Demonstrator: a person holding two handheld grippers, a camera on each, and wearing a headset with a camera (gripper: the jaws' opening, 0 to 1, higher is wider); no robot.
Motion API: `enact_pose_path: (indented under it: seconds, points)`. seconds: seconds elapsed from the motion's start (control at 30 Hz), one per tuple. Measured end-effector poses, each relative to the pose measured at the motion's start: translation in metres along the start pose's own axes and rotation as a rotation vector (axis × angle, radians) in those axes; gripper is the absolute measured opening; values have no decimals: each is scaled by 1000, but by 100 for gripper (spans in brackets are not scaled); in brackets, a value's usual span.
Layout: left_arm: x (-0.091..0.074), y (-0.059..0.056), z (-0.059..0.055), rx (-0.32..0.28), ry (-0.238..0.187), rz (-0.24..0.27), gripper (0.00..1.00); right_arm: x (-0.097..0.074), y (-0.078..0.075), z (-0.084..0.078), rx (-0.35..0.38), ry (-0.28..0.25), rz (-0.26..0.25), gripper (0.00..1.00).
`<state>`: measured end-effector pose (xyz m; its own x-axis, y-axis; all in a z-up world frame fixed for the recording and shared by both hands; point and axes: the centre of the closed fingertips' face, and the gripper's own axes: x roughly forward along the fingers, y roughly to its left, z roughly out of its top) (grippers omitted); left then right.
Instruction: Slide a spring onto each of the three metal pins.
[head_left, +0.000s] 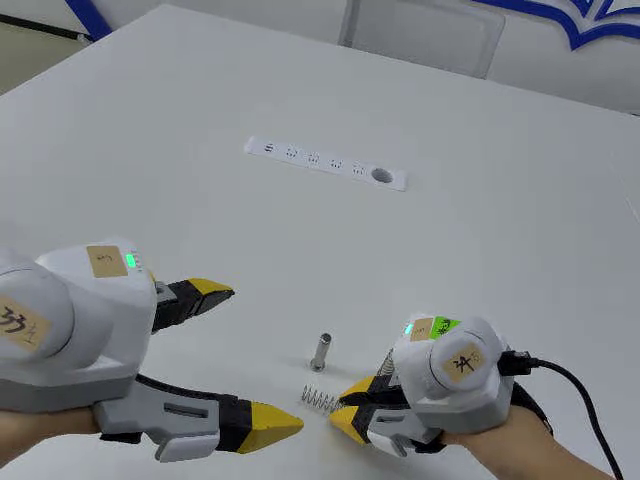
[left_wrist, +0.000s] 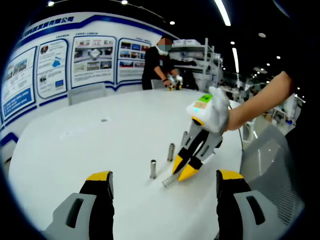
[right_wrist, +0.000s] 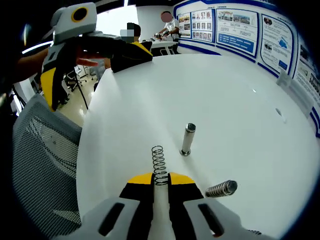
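Right gripper view: right gripper (right_wrist: 160, 181) fingers pinched on end of spring (right_wrist: 159, 165) lying on worktop (right_wrist: 225, 100), near upright pin (right_wrist: 187, 139). Left gripper (head_left: 258, 360) fingers wide apart, empty.

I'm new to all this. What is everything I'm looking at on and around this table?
Table: one, white, fills the foreground.
Power strip: one, white, mid-table, beyond the work.
Metal pins: three, silver, upright in a row.
Loose spring: one, silver, lying on the table, one end pinched.
Fitted spring: one, silver, seemingly coiled round one pin.
Mesh chair: one, grey, at the table edge.
Wall posters: several, blue and white, on the far wall.
Background person: one, dark top, beyond the table.
Left gripper: one, white with yellow tips, open.
Right gripper: one, same colours, shut on the loose spring.
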<state>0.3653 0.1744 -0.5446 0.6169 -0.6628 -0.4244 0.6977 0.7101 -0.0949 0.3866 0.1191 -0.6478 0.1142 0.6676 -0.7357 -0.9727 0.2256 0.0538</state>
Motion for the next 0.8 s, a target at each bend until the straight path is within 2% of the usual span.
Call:
enact_pose_path:
  seconds: [0.1, 0.2, 0.33, 0.43, 0.57, 0.67, 0.8]
  points:
    - [1, -3, 0, 4, 6, -12, 86, -9, -2, 9, -18, -16, -11, 10]
    - [2, -4, 0, 14, 8, -15, 84, -18, -1, 17, -3, -48, -11, 10]
    - [5, -6, 1, 31, 20, -20, 80, -30, 6, 30, -13, -77, 0, 10]
    - [6, -15, -5, 96, 74, -56, 77, -44, 18, 41, -83, -81, 38, 10]
    - [11, -27, 0, 136, 58, -95, 72, -63, 34, 56, -183, -78, 73, 10]
    - [14, -31, 7, 143, 40, -105, 63, -68, 45, 64, -227, -84, 83, 10]
    - [16, -35, 13, 163, 37, -124, 56, -70, 54, 69, -267, -75, 89, 10]
